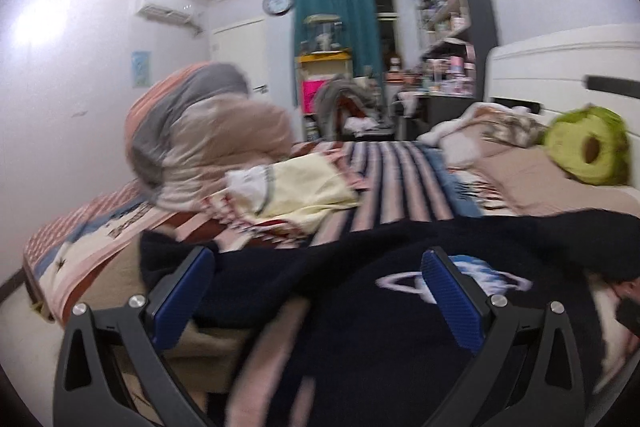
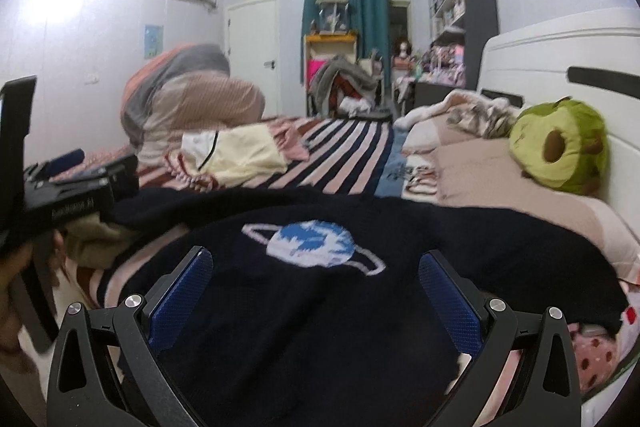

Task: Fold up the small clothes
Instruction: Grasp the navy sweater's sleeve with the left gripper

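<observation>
A dark navy sweater (image 2: 360,307) with a blue and white planet print (image 2: 312,243) lies spread flat on the striped bed. It also shows in the left wrist view (image 1: 360,327). My right gripper (image 2: 316,287) is open and hovers low over the sweater's near middle. My left gripper (image 1: 318,287) is open over the sweater's left part, with its right finger (image 1: 452,303) over the planet print (image 1: 480,275). The left gripper also appears at the left edge of the right wrist view (image 2: 80,195). Neither gripper holds cloth.
A pale yellow garment (image 2: 236,151) lies farther back on the striped bedspread (image 2: 340,151). A rolled duvet pile (image 2: 188,99) sits behind it. A green plush toy (image 2: 560,151) and a beige pillow (image 2: 492,179) lie by the white headboard (image 2: 560,47) at the right.
</observation>
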`<state>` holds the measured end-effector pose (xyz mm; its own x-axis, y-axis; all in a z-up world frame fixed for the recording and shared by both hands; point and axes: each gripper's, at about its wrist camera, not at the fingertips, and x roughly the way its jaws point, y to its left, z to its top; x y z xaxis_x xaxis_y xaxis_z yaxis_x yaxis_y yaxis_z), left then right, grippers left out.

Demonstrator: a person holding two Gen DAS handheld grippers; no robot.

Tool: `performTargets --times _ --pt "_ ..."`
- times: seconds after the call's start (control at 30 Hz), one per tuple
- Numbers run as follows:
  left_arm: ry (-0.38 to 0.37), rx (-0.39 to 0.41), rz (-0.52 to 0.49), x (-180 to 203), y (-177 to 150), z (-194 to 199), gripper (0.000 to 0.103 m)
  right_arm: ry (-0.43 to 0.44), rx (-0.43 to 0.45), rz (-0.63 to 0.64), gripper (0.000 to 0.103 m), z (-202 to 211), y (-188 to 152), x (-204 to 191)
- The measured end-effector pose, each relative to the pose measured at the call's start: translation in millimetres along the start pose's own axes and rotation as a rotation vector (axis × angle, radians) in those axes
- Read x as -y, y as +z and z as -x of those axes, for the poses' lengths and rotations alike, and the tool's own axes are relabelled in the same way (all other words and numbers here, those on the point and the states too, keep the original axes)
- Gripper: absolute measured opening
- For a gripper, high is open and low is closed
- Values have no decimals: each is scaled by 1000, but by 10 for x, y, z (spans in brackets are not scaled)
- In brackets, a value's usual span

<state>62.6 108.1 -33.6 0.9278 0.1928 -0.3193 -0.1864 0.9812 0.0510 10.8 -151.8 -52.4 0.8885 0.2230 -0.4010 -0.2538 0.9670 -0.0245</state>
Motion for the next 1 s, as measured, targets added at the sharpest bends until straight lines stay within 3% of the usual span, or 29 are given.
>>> performTargets --times 0.13,0.23,0.33,0.4,0.47,0.53,0.63,0.7,0.77,0.8,0.87,1.0 --pt "130 -9 29 -592 -57 -288 102 16 -74 48 103 -353 -108 -198" --pt "66 -45 42 -887 -98 -490 102 37 -107 57 103 -559 -140 -260" --pt "33 -88 -17 -939 -160 -716 100 57 -146 73 103 -788 -165 -356" --pt "50 -114 -56 -942 -205 -888 88 56 -168 85 103 -898 -165 -381" --pt "115 -135 -98 -940 -252 -1032 70 57 -188 95 103 -976 -186 -417" --pt "167 -158 -145 -942 -317 -1123 66 55 -207 102 103 -1027 -210 -444" --pt "158 -201 -142 -1021 -409 -1272 65 39 -228 104 103 -1075 -238 -439" --pt "183 -211 -147 -1055 -452 -1320 54 33 -236 98 103 -1126 -241 -418" --pt "242 -205 -158 -1101 -471 -1341 32 30 -240 91 103 -1145 -241 -402" --pt "254 -202 -156 -1123 -468 -1350 30 28 -240 89 103 -1144 -242 -401" --pt "260 -200 -168 -1142 -455 -1350 15 25 -239 89 103 -1155 -243 -400" --pt "252 -206 -196 -1140 -434 -1332 13 21 -240 87 103 -1146 -240 -385"
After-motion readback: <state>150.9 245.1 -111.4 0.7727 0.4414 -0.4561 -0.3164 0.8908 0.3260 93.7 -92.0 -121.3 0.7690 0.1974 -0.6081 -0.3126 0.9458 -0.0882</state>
